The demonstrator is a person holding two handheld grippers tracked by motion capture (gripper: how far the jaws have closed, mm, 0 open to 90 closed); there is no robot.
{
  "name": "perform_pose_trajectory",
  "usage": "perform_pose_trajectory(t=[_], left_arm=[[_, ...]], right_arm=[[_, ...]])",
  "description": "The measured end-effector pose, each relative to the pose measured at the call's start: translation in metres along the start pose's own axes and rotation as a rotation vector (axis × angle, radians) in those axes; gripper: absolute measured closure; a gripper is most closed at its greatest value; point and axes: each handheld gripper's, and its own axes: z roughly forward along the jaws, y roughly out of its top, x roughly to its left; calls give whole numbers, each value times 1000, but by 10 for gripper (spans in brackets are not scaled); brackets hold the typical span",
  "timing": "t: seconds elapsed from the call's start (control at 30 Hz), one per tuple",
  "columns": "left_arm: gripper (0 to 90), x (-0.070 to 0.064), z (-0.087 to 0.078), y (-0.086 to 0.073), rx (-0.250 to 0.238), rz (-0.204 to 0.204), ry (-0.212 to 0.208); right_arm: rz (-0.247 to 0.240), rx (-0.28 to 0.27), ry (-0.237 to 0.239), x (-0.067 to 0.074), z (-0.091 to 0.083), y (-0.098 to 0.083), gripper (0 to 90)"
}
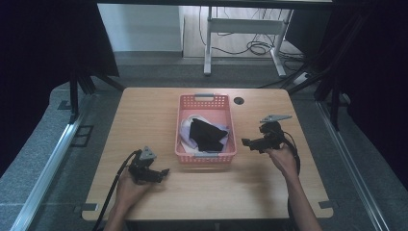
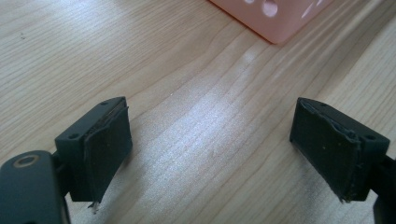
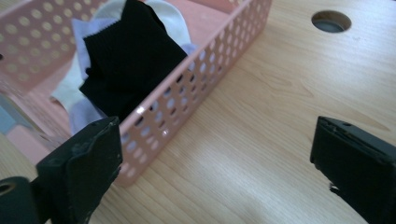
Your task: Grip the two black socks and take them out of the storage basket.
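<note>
High view shows a pink perforated basket [image 1: 206,102] standing at the middle of the surface [image 1: 144,115], nearer its far edge than its near one, with a black cloth [image 1: 207,134] lying on top of pale white and lilac cloths [image 1: 185,131] inside it. In the right gripper view the black cloth [image 3: 130,56] is heaped against the basket's long wall [image 3: 196,88], with the pale cloths [image 3: 79,109] under and beside it. The right hand-held gripper [image 1: 246,142] is held just right of the basket's near right corner, pointing at it, its jaws spread wide with nothing between them; bare wood shows in the gap. The left hand-held gripper [image 1: 165,172] is near the basket's near left corner, close to the surface's near edge, likewise released and empty; in the left gripper view a corner of the basket [image 2: 275,18] lies ahead, apart from the jaws. A round cable hole [image 1: 238,100] sits right of the basket by the far edge.
</note>
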Motion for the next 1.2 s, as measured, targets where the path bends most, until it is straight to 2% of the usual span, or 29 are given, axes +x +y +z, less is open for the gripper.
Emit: perform_pose_trajectory(t=[0.1,0.27,0.43,0.8,0.83,1.0,1.2], left_arm=[[125,0,0,0,0,0,0],[125,0,0,0,0,0,0],[125,0,0,0,0,0,-1],[125,0,0,0,0,0,0],[125,0,0,0,0,0,-1],[125,0,0,0,-1,0,-1],[125,0,0,0,-3,-1,0]], right_arm=[[-11,-6,27,6,2,8,46],[-26,0,44,12,7,17,51],[-26,14,60,19,13,28,104],[-22,15,138,35,29,53,88],[-35,20,136,40,32,58,125],[-49,34,134,49,42,65,153],[-83,64,127,61,63,73,235]])
